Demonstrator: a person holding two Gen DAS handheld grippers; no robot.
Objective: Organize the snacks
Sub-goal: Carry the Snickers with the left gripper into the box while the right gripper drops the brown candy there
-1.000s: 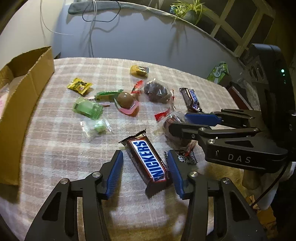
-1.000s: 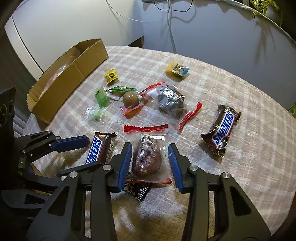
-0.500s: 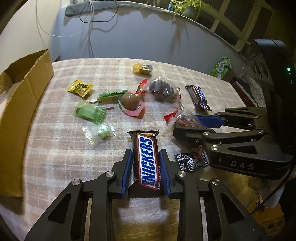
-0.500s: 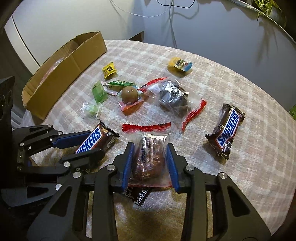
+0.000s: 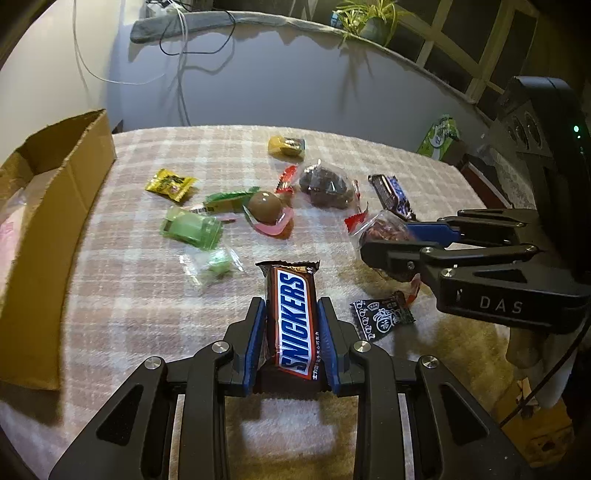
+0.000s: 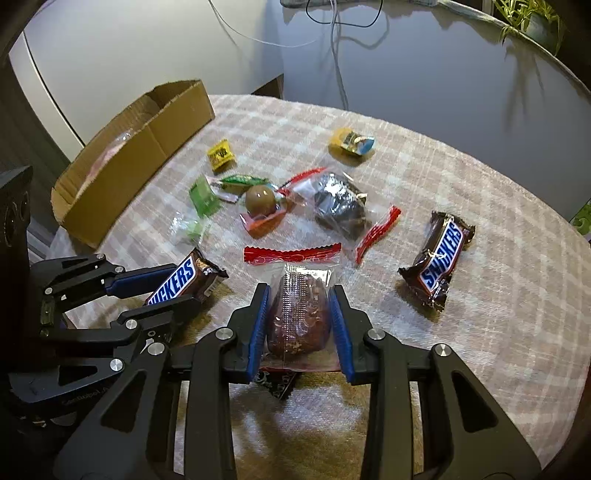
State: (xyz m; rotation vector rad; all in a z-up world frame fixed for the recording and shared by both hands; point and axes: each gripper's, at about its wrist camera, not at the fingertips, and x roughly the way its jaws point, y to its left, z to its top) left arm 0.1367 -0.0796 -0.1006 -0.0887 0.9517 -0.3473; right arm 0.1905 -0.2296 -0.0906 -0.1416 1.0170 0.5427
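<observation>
Hand-held gripper (image 6: 298, 325) closing on brown snack; cardboard box (image 6: 122, 177) contents unclear

Setting: a home living area. Round table (image 6: 498, 229) under a pink plaid cloth, standing against a plain wall. Potted spider plant (image 5: 369, 18) on a ledge by a white-framed window (image 5: 461, 62). Loose cables (image 5: 181, 62) hang down the wall.

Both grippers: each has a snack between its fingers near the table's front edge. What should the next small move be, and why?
Probably lift both straight up. The left gripper is shut on the Snickers bar; the right gripper is closing on the clear-wrapped brown snack, pads against its wrapper. Both still look low over the tablecloth, and the cardboard box lies away to the left.
</observation>
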